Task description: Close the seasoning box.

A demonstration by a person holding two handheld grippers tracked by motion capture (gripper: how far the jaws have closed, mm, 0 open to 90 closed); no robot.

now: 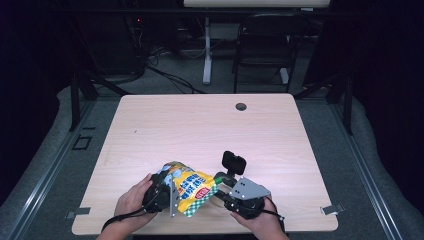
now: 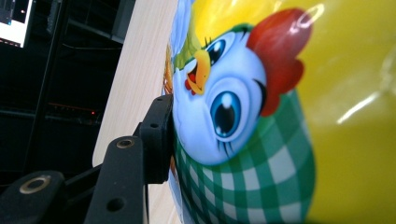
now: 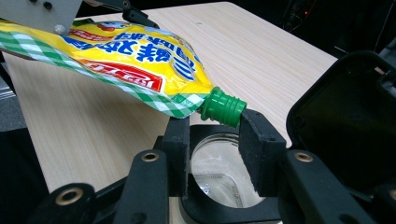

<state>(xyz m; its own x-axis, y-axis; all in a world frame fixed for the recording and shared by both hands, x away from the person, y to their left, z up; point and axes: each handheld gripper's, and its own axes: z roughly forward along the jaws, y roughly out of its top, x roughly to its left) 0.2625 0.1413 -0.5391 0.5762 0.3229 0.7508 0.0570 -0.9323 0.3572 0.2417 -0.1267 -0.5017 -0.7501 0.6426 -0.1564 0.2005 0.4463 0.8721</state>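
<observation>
Black jaws of the right gripper (image 3: 215,140) rise at the bottom of the right gripper view, spread, with a clear jar (image 3: 219,175) clasped lower down between them; whether the pads press on the glass cannot be told. Just above and between the jaw tips the green cap (image 3: 223,108) of the pouch (image 3: 135,63) is seen, apart from both pads. From the cap the pouch runs up and away to the left, its long axis slanting down toward the jar mouth, so the spout is aimed at the opening beneath it.

In the left gripper view one pad (image 2: 159,135) is seen pressed flat against the printed side of the pouch (image 2: 261,121), which lies directly ahead of the tool; the pouch is pinched by the left gripper, the far jaw being hidden behind the film.

From the high view the left gripper (image 1: 159,192) is found at the pouch's wide end, the pouch (image 1: 192,187) bridging across to the right gripper (image 1: 235,192) over the table (image 1: 210,125). The cap end lies nearer the right hand, and the coming move is judged to turn on the spout staying in line above the jar.
</observation>
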